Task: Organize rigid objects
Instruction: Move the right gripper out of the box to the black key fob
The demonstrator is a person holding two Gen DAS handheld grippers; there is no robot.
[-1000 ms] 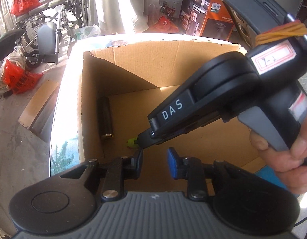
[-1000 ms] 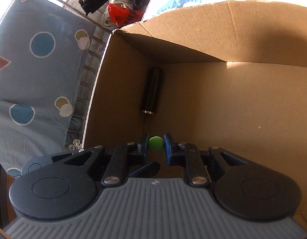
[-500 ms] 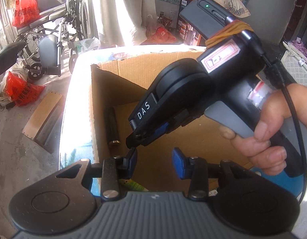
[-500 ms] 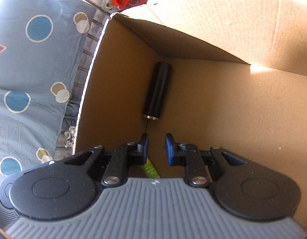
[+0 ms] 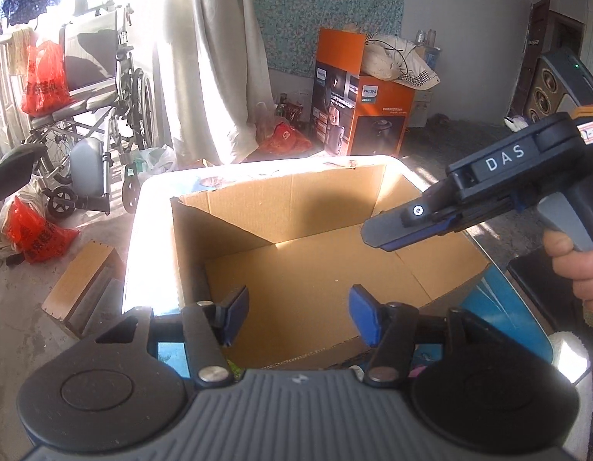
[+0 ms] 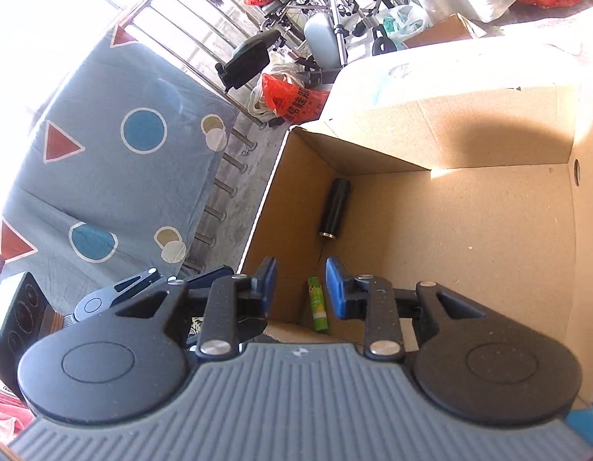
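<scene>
Right claw hangs open and empty above the box, and right below its tips lies the green tube, with the black cylinder just beyond along the same wall. Left claw gapes wide, empty too, at the box's near rim. Two items in by my count; what's left I can't see.

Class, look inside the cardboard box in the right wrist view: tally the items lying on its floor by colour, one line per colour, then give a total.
Black: 1, the black cylinder lying along the left wall of the cardboard box.
Green: 1, the green tube lying nearer the camera, between the open right gripper fingers.
Total: 2
</scene>
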